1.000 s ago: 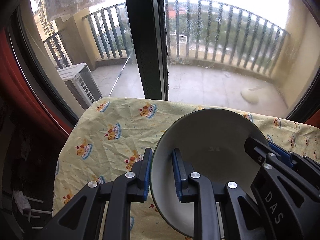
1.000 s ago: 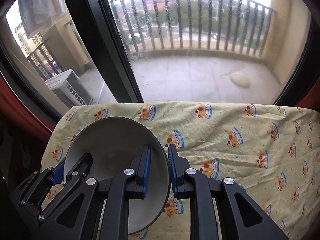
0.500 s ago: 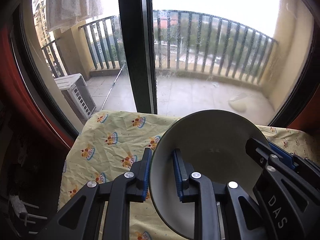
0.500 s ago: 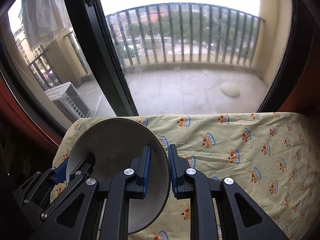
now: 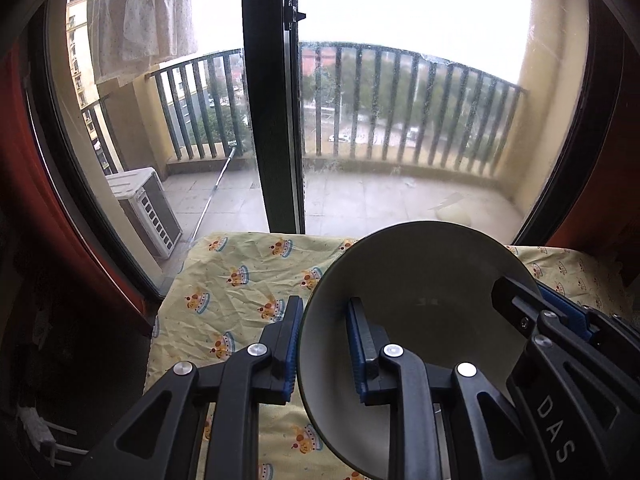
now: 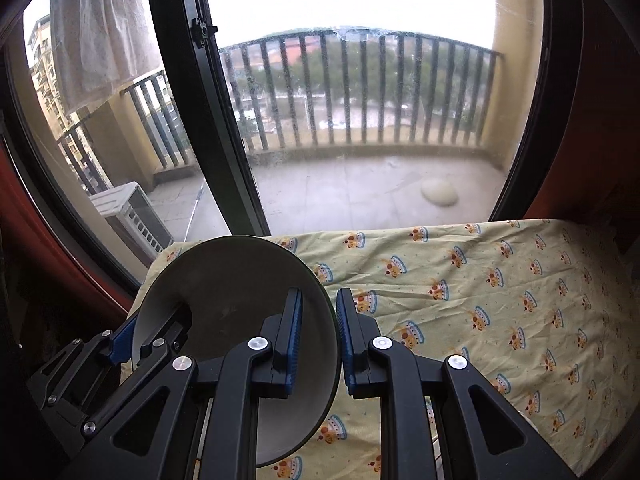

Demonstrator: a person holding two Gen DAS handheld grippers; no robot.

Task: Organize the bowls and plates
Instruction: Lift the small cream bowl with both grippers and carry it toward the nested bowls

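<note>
Left wrist | bowl (image 5: 420, 280) rim between jaws | right wrist likewise

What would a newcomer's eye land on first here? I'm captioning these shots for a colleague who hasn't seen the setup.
First, the pale bowl, tilted above the table and pinched by its rim on opposite sides by the left hand-held gripper and the right hand-held gripper. Below it spreads the yellow crown-print tablecloth. Behind, a large window with a dark frame looks onto a railed balcony.
</note>
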